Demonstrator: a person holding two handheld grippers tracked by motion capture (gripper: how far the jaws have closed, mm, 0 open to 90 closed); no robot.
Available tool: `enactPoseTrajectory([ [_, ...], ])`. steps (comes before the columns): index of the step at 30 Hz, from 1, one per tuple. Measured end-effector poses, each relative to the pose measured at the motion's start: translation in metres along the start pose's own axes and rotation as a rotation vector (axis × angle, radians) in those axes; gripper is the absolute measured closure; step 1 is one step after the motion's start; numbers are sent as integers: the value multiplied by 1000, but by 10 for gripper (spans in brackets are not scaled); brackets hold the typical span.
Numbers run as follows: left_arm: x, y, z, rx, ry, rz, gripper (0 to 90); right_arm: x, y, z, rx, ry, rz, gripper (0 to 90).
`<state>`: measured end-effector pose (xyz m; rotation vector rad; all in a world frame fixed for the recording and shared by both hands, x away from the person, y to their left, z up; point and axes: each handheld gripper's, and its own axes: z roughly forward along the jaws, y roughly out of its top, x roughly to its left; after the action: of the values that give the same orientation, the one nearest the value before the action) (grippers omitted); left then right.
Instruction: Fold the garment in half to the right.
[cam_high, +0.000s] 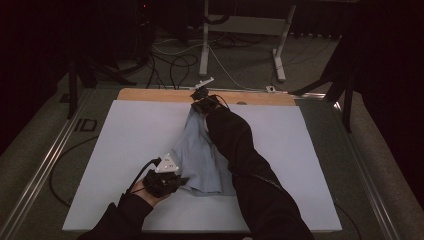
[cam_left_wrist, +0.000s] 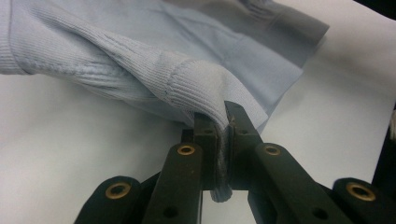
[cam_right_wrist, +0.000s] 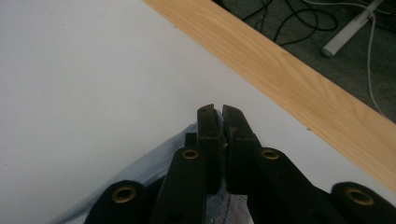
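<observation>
Your left gripper is clamped on a ribbed edge of the pale blue sweater, which lies stretched along the middle of the white board. Your right gripper pinches the sweater's far end, near the wooden strip at the board's far edge.

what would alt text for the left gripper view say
The left gripper has its two black jaws shut on a ribbed fold of a pale blue knit garment. The rest of the garment lies spread beyond on a white table cover.
</observation>
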<state>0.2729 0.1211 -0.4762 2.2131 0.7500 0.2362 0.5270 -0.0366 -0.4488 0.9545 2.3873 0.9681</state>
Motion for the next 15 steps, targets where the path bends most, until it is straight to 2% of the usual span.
enactPoseTrajectory([
  [12, -15, 24, 6, 14, -25, 74, 867, -17, -6, -26, -27, -2, 9, 876],
  [15, -17, 29, 9, 17, -36, 82, 866, -21, -9, -31, -37, -3, 18, 875],
])
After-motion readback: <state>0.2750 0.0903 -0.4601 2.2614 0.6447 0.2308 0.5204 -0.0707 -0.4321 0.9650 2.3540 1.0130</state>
